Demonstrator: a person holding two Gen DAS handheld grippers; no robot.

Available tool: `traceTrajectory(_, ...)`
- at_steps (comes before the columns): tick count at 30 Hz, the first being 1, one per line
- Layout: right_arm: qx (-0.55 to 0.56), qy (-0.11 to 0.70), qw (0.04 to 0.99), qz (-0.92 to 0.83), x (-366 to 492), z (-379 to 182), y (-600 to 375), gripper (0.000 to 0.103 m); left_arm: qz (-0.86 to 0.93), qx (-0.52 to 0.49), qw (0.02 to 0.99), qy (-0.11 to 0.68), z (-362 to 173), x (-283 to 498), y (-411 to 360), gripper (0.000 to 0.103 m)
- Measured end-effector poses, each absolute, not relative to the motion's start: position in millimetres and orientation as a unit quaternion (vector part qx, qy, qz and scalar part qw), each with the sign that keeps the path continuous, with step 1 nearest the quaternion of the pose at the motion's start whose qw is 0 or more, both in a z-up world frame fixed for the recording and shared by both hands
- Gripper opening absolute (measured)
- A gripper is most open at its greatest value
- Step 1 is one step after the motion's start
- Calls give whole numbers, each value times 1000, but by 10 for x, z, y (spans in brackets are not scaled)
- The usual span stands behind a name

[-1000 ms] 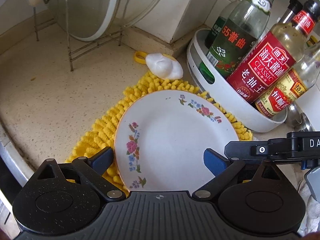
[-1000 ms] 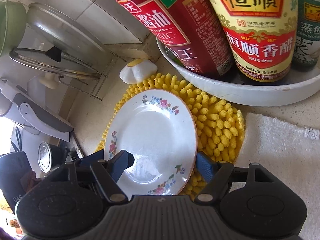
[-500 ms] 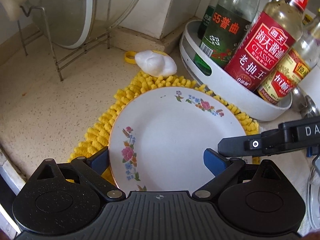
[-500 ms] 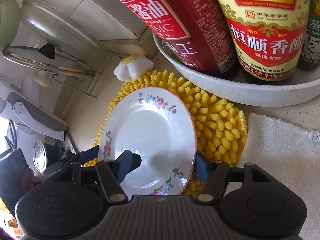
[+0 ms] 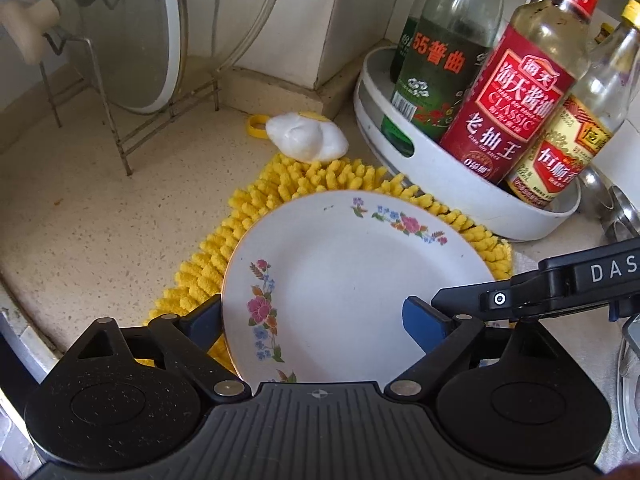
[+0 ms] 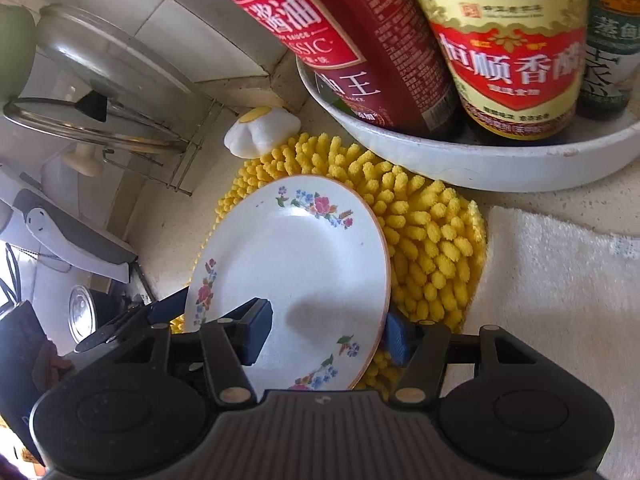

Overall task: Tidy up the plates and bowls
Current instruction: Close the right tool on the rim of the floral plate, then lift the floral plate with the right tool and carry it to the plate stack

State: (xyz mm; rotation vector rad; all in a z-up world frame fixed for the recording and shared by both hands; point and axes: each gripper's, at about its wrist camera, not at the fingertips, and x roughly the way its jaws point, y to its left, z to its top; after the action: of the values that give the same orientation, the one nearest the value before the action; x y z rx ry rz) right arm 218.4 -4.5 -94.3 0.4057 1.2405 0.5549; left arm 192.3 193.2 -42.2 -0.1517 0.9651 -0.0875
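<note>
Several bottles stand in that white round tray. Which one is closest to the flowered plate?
The soy sauce bottle with the big red label and red cap. It stands at the front of the white tray, beside the yellow-labelled vinegar bottle; the green bottle stands further back.

The plate [image 5: 352, 280] lies on the mat [image 5: 208, 276] at lower centre of the left wrist view. Above the mat sits the egg-shaped sponge [image 5: 306, 138], touching its upper edge. At upper right, the tray [image 5: 452, 184] holds the bottles [image 5: 508, 108]. At upper left, the lid [image 5: 132, 36] stands in the wire rack [image 5: 120, 136].
</note>
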Motion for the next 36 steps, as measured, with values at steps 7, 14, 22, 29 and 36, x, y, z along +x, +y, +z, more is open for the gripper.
traceTrajectory(7,186,562,762,262,2036,-888,-189,73,-47,-61,887,454,-323,1845,1812,96)
traceTrajectory(14,170,567,760,267,1865,-970,-389,73,-60,-48,879,471,-372,1672,1620,96)
traceTrajectory(22,192,569,752,271,1863,-1046,-475,73,-57,-38,870,487,-522,1585,1572,94)
traceTrajectory(29,186,563,760,265,1860,-1058,-421,74,-48,-22,876,479,-546,1606,1556,95)
traceTrajectory(36,194,561,763,255,1844,-1051,-411,74,-58,-18,877,476,-545,1651,1516,95)
